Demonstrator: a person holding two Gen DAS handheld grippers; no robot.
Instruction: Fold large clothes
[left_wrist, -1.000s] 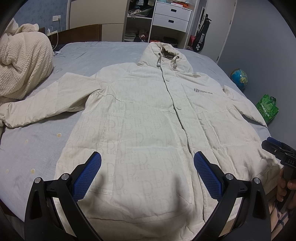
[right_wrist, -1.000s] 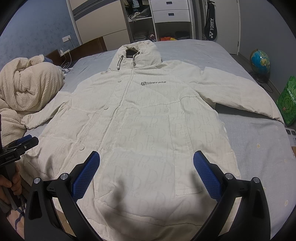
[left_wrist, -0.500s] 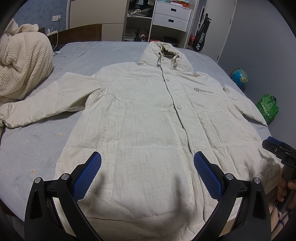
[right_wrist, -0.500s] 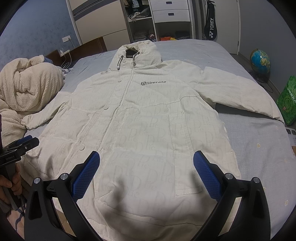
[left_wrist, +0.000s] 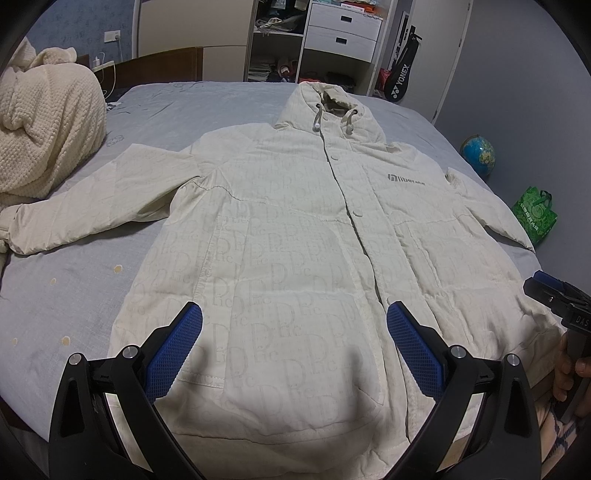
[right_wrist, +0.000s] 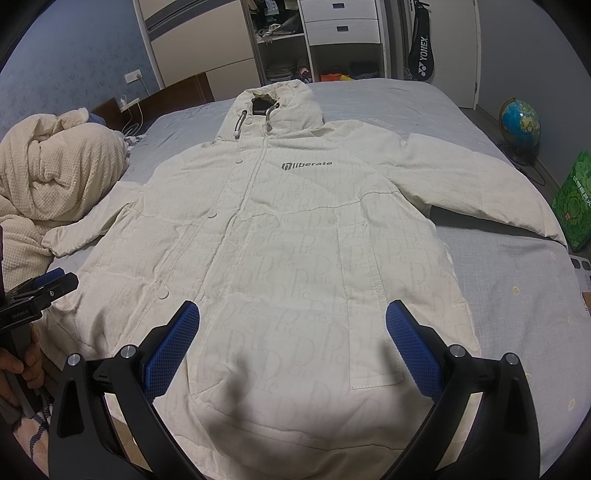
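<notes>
Jacket (left_wrist: 295, 236) looks soft, bulky; I would grab its hem. Left gripper (left_wrist: 294, 345) and right gripper (right_wrist: 292, 343) gape wide, empty.

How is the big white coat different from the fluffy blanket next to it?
The coat lies spread flat with its sleeves out; the blanket is bunched in a heap. The coat has printed letters, snaps and a hood; the blanket has a plain waffle texture. The coat fills the middle of the bed; the blanket sits at one side. Both are cream-coloured and rest on that bed.
</notes>
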